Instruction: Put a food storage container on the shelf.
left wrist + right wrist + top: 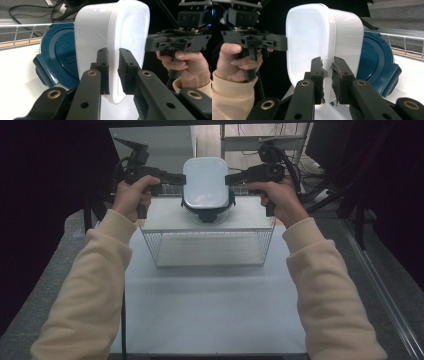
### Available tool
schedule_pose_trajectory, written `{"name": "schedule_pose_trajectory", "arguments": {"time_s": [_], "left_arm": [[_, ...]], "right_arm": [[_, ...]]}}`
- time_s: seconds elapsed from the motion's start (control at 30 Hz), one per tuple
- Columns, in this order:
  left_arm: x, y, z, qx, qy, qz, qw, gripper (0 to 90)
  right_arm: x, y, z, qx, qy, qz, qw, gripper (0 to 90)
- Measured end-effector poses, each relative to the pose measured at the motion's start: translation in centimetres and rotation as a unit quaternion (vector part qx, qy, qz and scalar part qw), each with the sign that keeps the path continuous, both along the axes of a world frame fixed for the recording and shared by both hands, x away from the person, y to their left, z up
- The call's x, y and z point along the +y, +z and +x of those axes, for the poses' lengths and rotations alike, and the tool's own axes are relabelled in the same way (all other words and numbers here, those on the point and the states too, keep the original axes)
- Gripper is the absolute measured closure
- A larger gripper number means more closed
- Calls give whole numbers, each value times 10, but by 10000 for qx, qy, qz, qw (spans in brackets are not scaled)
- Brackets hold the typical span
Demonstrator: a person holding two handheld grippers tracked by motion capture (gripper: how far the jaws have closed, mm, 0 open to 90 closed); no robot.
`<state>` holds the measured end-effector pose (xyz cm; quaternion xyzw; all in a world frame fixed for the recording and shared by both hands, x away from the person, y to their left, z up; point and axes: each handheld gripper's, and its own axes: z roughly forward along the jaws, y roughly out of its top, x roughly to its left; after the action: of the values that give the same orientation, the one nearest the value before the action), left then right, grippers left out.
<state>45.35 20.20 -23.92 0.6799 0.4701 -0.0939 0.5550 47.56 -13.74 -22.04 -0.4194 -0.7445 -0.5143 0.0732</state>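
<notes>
Carry step: left gripper (181, 179) and right gripper (229, 178) each pinch opposite rims of white plastic container (205, 181), held above blue-lidded container (207, 212) on wire rack (165, 245). Next probably needs matched, level hand travel.

White tub (205, 181), translucent, milky. Dark blue lid (207, 212) under it, on a clear container. Wire basket (208, 247): white mesh, fine grid pattern; white flat top. Bench (210, 310) pale white-grey, darker grey speckled strip along left and right edges. Left hand-held gripper (182, 179) and right hand-held gripper (227, 178): matte black, brass-coloured rivets on the jaw links. Sleeves (87, 290) cream. Surroundings dark, near black. Orange strip behind basket rail (20, 43).
</notes>
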Motion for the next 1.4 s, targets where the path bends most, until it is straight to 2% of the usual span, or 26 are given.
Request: {"name": "schedule_pose_trajectory", "arguments": {"time_s": [0.27, 0.5, 0.7, 0.83, 0.93, 1.0, 1.07, 1.1, 1.13, 1.2, 1.27, 1.4], "left_arm": [[3, -10, 20, 347, -41, -404, 9986, 787], [6, -21, 37, 654, 60, -718, 9953, 752], [6, -29, 44, 757, 173, -750, 9942, 734], [6, -30, 44, 736, 181, -777, 9941, 729], [3, -30, 43, 712, 149, -672, 9951, 685], [-1, -28, 41, 587, 237, -488, 9968, 606], [-2, -27, 37, 438, 430, -225, 9979, 489], [-3, -24, 33, 314, 525, -21, 9981, 438], [-2, -22, 29, 187, 557, 71, 9982, 397], [-1, -18, 21, -22, 592, 139, 9981, 352], [2, -15, 11, -208, 600, 172, 9978, 326], [10, -12, -11, -566, 727, 294, 9953, 298]], "right_arm": [[-1, -6, 17, 279, -113, 127, 9995, 735], [-3, -18, 38, 717, -170, 451, 9963, 698], [0, -25, 48, 1031, -205, 448, 9934, 640], [0, -26, 49, 1044, -193, 471, 9932, 634], [1, -26, 48, 1020, -188, 430, 9937, 595], [3, -25, 46, 929, -225, 308, 9949, 494], [3, -21, 41, 577, -369, 111, 9976, 384], [2, -18, 39, 420, -434, 12, 9982, 347], [-1, -14, 34, 190, -544, -122, 9983, 319], [-6, -8, 27, -81, -575, -175, 9982, 292], [-11, -6, 21, -236, -522, -186, 9982, 277], [-19, -6, 1, -625, -391, -212, 9971, 262]]}}
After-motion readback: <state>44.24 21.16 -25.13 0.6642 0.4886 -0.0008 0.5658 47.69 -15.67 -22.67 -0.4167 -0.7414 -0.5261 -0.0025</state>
